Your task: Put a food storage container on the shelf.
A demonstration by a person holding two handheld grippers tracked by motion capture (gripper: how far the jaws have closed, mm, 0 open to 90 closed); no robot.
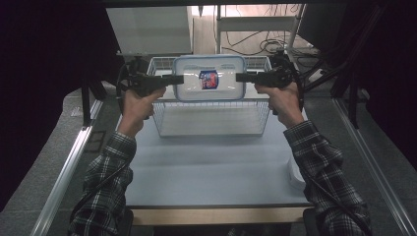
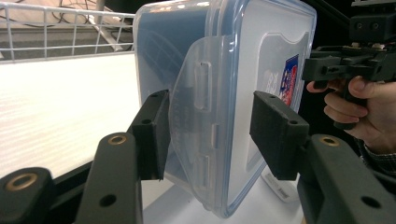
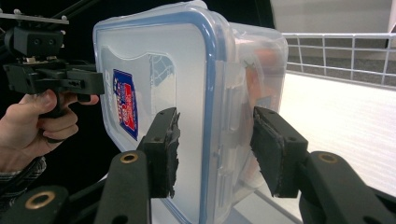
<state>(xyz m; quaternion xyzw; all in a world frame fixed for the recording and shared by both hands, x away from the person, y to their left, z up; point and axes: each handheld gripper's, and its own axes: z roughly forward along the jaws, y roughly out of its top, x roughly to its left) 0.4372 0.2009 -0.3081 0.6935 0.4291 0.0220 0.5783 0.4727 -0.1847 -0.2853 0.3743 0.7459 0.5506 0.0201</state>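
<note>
A clear plastic container (image 1: 209, 93) with a blue-rimmed lid and a red-and-blue sticker (image 1: 208, 79) hangs upright above a white wire basket (image 1: 211, 118), lid toward me. My left gripper (image 1: 179, 78) is shut on its left end and my right gripper (image 1: 239, 77) on its right end. In the left gripper view the container (image 2: 233, 70) sits between the pads of the left gripper (image 2: 208, 135), over a side latch, with the right gripper (image 2: 345, 65) beyond. In the right gripper view the right gripper (image 3: 215, 149) clamps the container (image 3: 187, 70); something orange (image 3: 261, 70) shows inside.
The basket stands at the far end of a white table (image 1: 211, 167). A white object (image 1: 295, 172) lies at the table's right edge. Metal rails (image 1: 64, 172) run along both sides. Shelving and cables (image 1: 260, 39) are behind the basket.
</note>
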